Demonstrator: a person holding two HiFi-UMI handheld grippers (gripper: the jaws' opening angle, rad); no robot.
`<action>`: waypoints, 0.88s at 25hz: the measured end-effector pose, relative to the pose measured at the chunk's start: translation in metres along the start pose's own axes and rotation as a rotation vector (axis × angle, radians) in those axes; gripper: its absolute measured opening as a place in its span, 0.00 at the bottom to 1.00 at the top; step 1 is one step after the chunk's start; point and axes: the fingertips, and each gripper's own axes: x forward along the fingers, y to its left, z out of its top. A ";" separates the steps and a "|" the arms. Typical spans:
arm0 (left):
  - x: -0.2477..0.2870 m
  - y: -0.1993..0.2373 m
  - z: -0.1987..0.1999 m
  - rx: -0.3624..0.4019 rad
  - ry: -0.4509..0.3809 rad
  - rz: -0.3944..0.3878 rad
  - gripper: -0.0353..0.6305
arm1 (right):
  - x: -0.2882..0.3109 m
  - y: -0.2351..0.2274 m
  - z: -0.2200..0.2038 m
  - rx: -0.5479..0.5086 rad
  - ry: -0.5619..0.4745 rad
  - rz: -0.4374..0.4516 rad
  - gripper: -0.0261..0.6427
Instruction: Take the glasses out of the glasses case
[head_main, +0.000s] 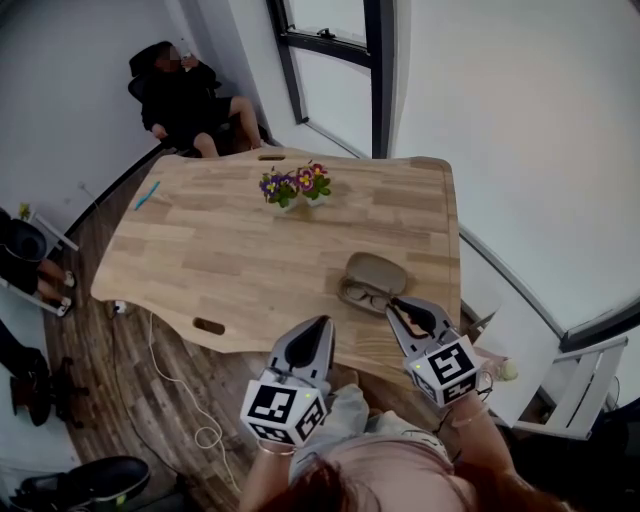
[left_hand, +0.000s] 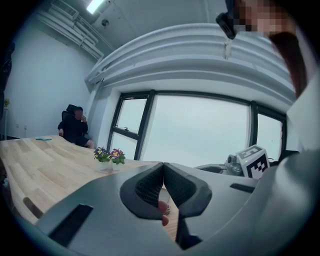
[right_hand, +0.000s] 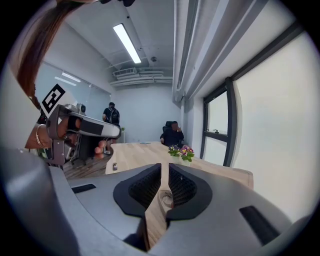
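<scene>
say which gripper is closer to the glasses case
Right. The right gripper points at the glasses case from beside its near edge; the left gripper is farther, off to its left.

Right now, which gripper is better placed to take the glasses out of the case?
Right, I think. The right gripper hovers just beside the open case, jaws slightly apart and aimed at the glasses. The left gripper is farther off, jaws shut.

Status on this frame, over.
Left claw shut, empty. Right claw slightly open, empty, near case. Case open, glasses inside. Path clear.
</scene>
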 end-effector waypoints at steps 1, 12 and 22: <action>0.003 0.004 0.000 0.000 0.002 -0.003 0.06 | 0.005 -0.002 -0.002 -0.004 0.010 0.002 0.07; 0.038 0.037 0.001 -0.006 0.017 -0.029 0.06 | 0.061 -0.017 -0.038 -0.060 0.141 0.046 0.10; 0.066 0.054 -0.003 -0.005 0.039 -0.051 0.06 | 0.104 -0.027 -0.085 -0.123 0.278 0.097 0.12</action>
